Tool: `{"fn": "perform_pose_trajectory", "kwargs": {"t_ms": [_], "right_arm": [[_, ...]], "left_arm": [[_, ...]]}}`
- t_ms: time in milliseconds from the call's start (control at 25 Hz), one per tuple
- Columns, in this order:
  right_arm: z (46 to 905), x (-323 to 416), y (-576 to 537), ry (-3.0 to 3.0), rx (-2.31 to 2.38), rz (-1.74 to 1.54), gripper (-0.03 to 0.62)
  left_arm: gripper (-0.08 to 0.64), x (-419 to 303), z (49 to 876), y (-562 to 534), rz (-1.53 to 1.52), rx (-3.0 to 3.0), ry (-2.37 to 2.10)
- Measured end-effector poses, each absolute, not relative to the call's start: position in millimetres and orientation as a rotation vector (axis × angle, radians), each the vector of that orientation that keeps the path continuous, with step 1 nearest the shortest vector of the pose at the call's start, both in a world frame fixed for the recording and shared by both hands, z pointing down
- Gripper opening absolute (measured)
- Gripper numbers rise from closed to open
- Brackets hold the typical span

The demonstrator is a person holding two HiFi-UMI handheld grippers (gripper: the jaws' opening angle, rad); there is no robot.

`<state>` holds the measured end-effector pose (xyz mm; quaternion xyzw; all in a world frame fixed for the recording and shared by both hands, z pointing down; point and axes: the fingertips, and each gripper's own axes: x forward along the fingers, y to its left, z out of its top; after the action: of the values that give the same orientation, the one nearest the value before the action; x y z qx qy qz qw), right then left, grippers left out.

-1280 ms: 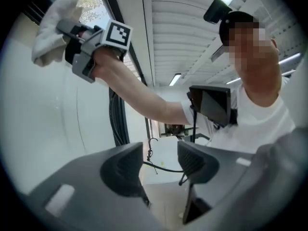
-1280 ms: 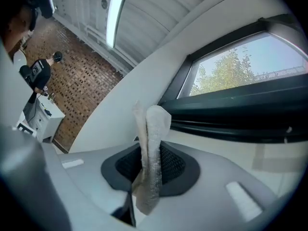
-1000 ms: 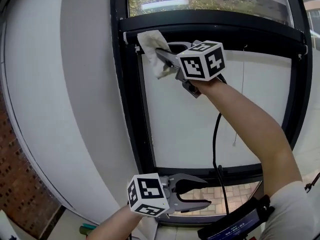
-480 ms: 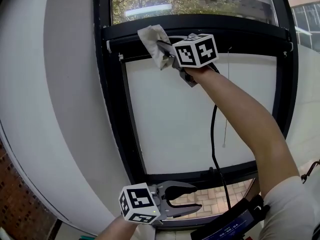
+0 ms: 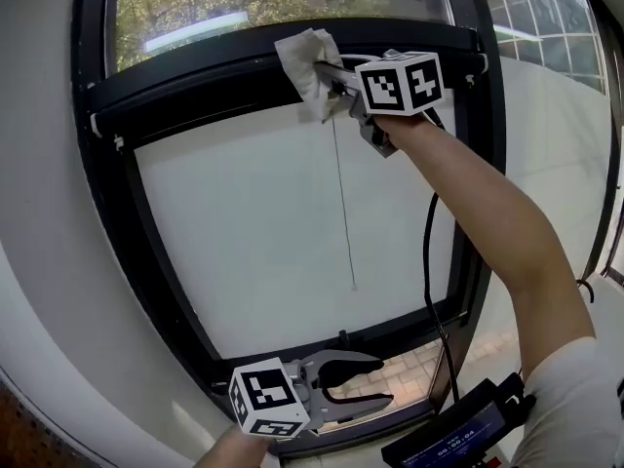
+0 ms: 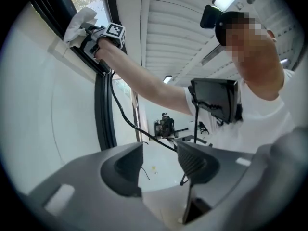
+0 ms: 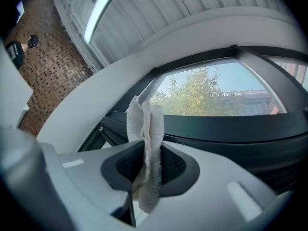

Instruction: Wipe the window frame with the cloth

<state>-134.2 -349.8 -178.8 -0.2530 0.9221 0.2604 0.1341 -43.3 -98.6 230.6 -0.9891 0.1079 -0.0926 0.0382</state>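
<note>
The left tool hangs low by the window frame's bottom bar, jaws apart and empty. The right tool clamps the cloth against the top bar near its middle. Wiping seems under way, with much of the frame likely left.

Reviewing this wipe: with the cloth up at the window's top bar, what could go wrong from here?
1. The right gripper pinches only a narrow fold of the white cloth, so dragging it along the black window frame bar could pull it loose.
2. The black cable hanging from that gripper might snag the thin white blind cord nearby.
</note>
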Motion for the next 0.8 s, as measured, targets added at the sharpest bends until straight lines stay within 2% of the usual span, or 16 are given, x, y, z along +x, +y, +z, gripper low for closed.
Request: {"fn": "perform_pose_trajectory", "kwargs": {"t_ms": [160,320,560,800], "right_arm": [[-179,-62,-370,2.651,-0.840,0.756,0.075],[-186,-32,-402,2.625,-0.932,0.741,0.075],[-180,79,-439,2.581,-1.058,0.712,0.075],[-183,149,-467,2.534,-1.170,0.721,0.075]], "left_arm": [[0.242,-5,233,-108,-0.304,-3.030,0.261],[0.242,-9,227,-129,-0.309,-3.029,0.235],[0.242,54,236,-146,-0.326,-3.034,0.229],[0.242,84,240,-163,-0.315,-3.030,0.215]]}}
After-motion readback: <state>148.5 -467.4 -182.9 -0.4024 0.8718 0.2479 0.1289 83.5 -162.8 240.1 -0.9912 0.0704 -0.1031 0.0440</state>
